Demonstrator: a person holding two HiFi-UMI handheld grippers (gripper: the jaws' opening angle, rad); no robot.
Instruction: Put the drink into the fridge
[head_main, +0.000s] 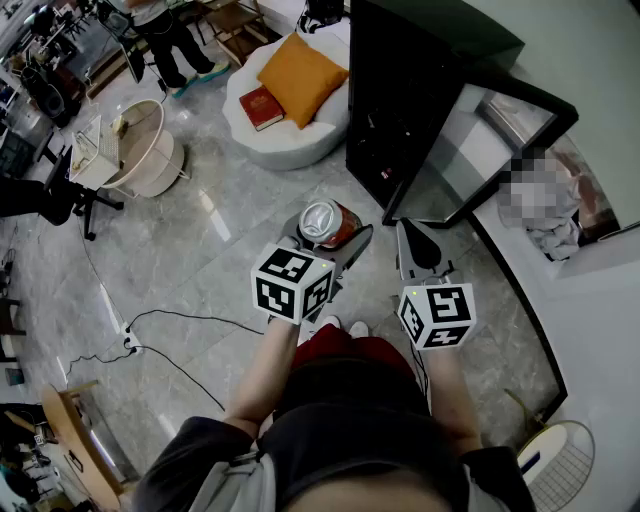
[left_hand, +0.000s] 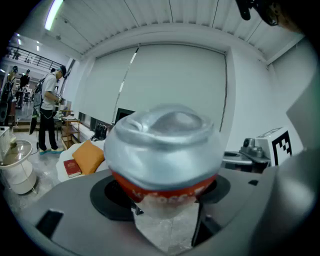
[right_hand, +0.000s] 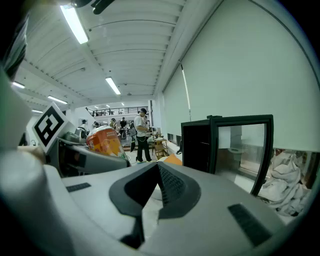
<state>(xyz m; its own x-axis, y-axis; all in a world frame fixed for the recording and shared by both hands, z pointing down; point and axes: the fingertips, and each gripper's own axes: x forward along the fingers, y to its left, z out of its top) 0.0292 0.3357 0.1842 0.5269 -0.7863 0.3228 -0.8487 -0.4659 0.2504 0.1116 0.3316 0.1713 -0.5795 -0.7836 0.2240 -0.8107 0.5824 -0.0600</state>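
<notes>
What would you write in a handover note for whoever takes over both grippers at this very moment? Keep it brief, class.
Left gripper: shut on the can, held above the floor.
Right gripper: shut, empty.
Fridge: just ahead, its door open.
Done: can in hand, door open.
Left: carry the can in, set it down inside, let go.

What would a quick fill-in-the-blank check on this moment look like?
The left hand-held gripper is shut on a ____.
The right hand-held gripper holds ____.
The fridge door stands ____.
The red book lies beside an orange ____.
Missing: can; nothing; open; cushion.
</notes>
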